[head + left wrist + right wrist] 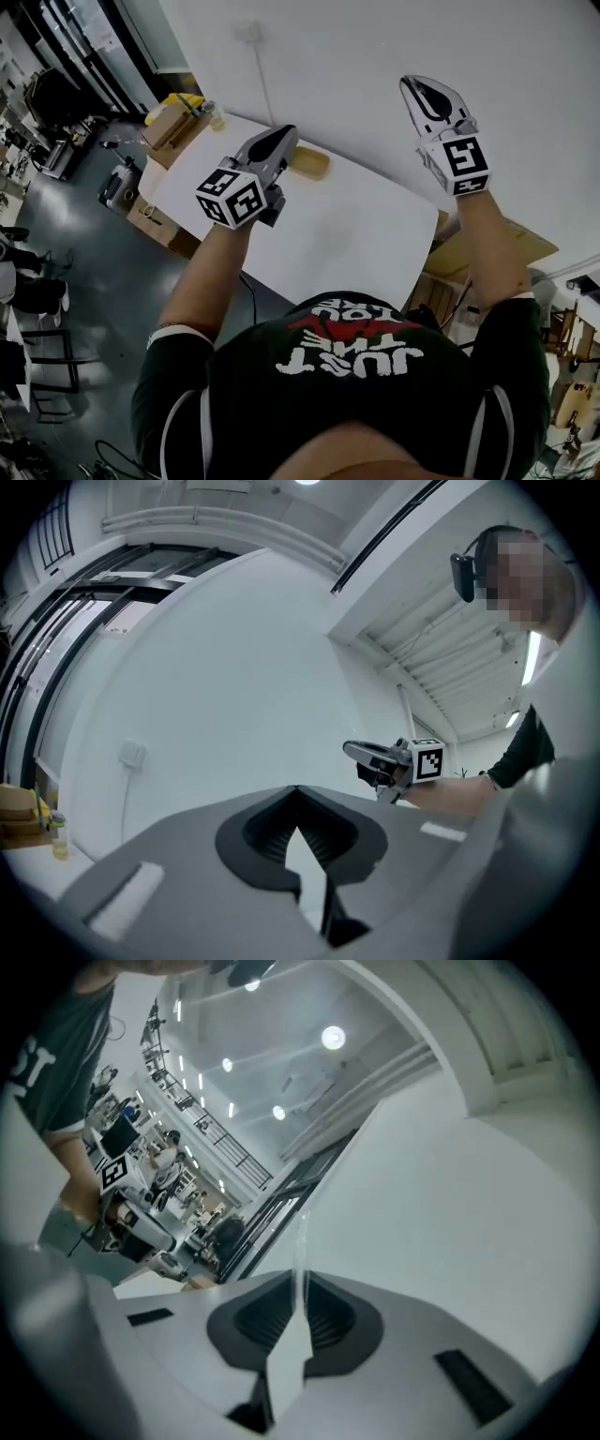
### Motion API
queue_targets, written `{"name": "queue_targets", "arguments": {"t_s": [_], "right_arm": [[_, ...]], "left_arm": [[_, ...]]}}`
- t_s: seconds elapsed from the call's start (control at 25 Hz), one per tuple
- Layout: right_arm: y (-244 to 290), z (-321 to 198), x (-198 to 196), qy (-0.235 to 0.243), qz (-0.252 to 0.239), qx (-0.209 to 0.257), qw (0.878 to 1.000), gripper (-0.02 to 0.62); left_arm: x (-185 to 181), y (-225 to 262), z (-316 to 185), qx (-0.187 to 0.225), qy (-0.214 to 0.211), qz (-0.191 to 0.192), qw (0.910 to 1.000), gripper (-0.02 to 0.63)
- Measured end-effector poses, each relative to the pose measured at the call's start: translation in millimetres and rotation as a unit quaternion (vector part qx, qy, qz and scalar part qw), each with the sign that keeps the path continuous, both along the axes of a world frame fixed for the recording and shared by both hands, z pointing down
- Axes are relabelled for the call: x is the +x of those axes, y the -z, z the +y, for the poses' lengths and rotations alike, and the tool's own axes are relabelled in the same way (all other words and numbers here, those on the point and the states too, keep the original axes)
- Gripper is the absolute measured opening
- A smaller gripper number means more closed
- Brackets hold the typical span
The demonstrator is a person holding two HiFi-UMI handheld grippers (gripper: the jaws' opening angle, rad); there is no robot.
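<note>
A tan, round-cornered tray (309, 164) lies just beyond the left tool (282, 137).

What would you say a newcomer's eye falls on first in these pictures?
Two marker-cubed tools held high: the left hand-held gripper, shut, over the white table, and the right hand-held gripper up before the white wall. In the right gripper view, what looks like a thin clear strip stands pinched between its jaws.

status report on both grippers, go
Left gripper shut, empty. Right gripper shut on a thin clear sliver, unidentifiable. Tan oblong tray on white table below, untouched.
</note>
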State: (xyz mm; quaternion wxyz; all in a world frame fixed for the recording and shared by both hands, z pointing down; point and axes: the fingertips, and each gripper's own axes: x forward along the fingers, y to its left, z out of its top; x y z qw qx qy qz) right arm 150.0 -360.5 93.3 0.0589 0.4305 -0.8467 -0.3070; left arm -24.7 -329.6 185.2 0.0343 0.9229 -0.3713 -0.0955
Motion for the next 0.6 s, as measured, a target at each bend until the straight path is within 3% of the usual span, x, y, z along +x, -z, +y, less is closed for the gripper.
{"name": "queue_targets", "arguments": {"t_s": [0.32, 0.6], "right_arm": [[47.6, 38.7, 62.0, 0.033, -0.117, -0.023, 0.992, 0.026], [69.6, 63.1, 103.1, 0.077, -0.227, -0.074, 0.968, 0.026]], "left_arm": [[19.2, 42.9, 30.0, 0.011, 0.013, 0.015, 0.9997, 0.008], [19.3, 68.9, 47.4, 0.010, 0.035, 0.023, 0.9991, 0.008]]}}
